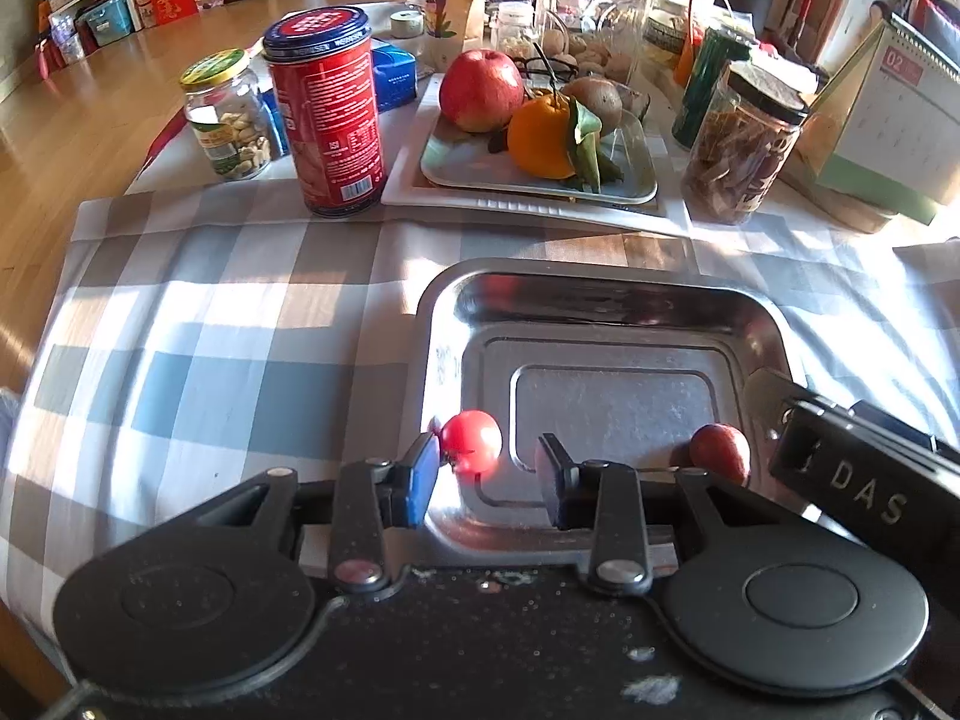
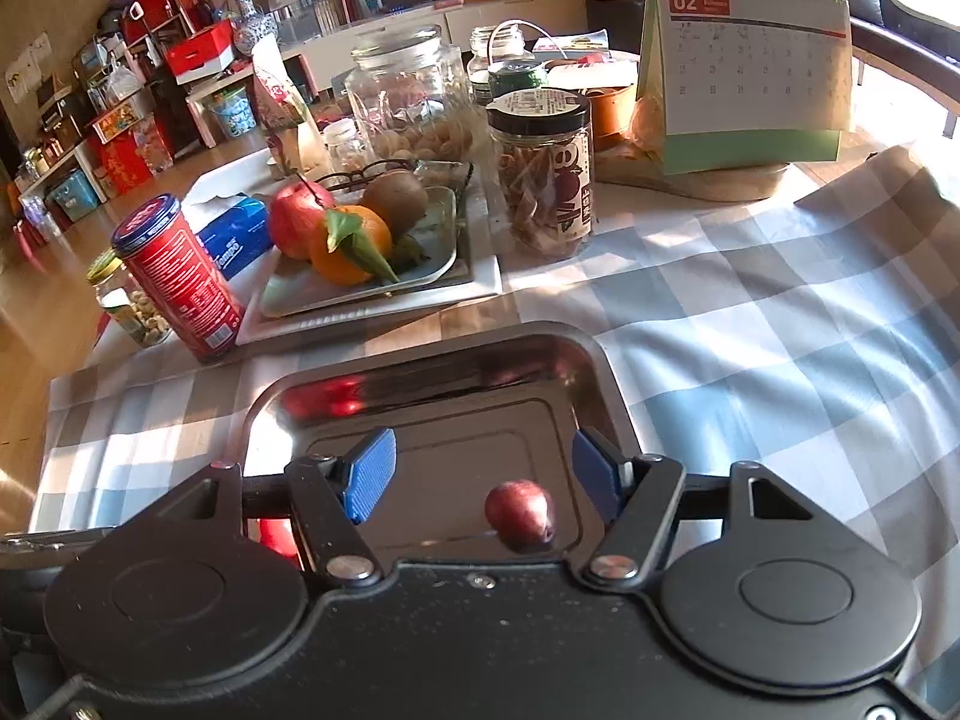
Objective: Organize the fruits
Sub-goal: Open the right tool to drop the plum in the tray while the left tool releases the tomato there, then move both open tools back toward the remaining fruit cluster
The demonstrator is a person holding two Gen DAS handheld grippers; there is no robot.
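Observation:
A steel tray [image 1: 600, 294] [image 2: 600, 372] lies on the checked cloth. A small red tomato [image 1: 471, 441] rests in its near left corner, beside the left finger of my open left gripper [image 1: 486, 477]. A darker red fruit [image 1: 720, 453] [image 2: 521, 515] lies in the tray's near right part, between the blue pads of my open right gripper [image 2: 480, 477]. Behind the tray, a glass dish [image 1: 474, 168] [image 2: 300, 294] holds an apple [image 1: 480, 90] [image 2: 297, 219], an orange [image 1: 540, 135] [image 2: 348, 243] and a kiwi [image 1: 594, 101] [image 2: 396, 199].
A red can [image 1: 327, 114] [image 2: 177, 282] and a nut jar [image 1: 231, 117] stand left of the dish. A jar of dried slices [image 1: 741, 144] [image 2: 543, 171] and a desk calendar [image 2: 744, 72] stand to the right. Big glass jars stand behind.

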